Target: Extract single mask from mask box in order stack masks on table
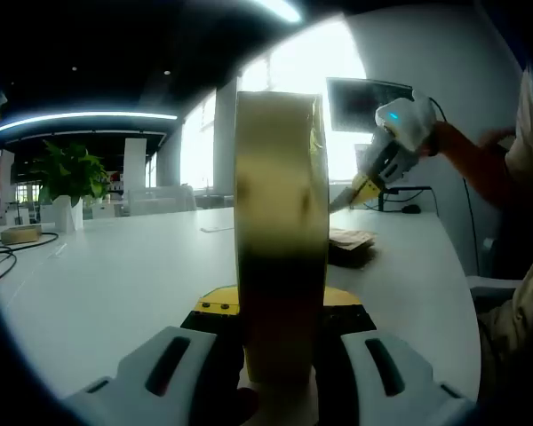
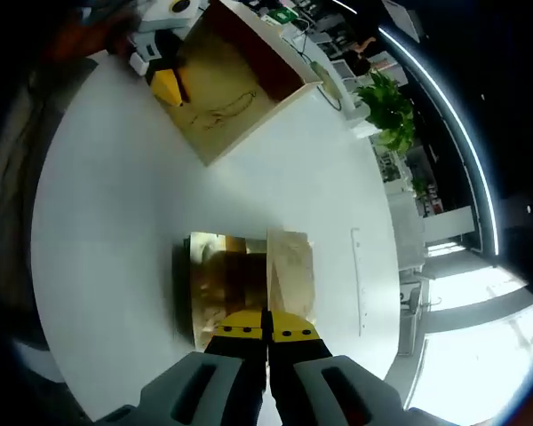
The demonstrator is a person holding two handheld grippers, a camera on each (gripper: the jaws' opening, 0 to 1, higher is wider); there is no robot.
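Mask, a flat pale packet with a faint print on its face, lay at the tips of the right gripper, directly over the stack near the middle of the worktop. We saw that gripper's fingers drawn almost together, with one thin edge of the mask apparently pinched between them; a narrow grip suits something this thin and limp. The stack beneath looked like glossy, golden-brown wrappers, rectangular and slightly uneven at the edges. We judged the mask was being carried there so that it could be laid squarely on top.

In the left gripper view the right gripper hung just above the low stack, well across the smooth white worktop.

Our left gripper had its fingers closed on a wall of the box, which stood upright and edge-on, a stiff yellowish card panel, dull and slightly mottled. From the right gripper view the box was a tan carton with one side open and a reddish-brown inside, and the left gripper gripped it at one edge. It sat well apart from the stack. We took it that the box was being held steady and kept clear, so that the next mask could be drawn out without the carton sliding on the slick surface
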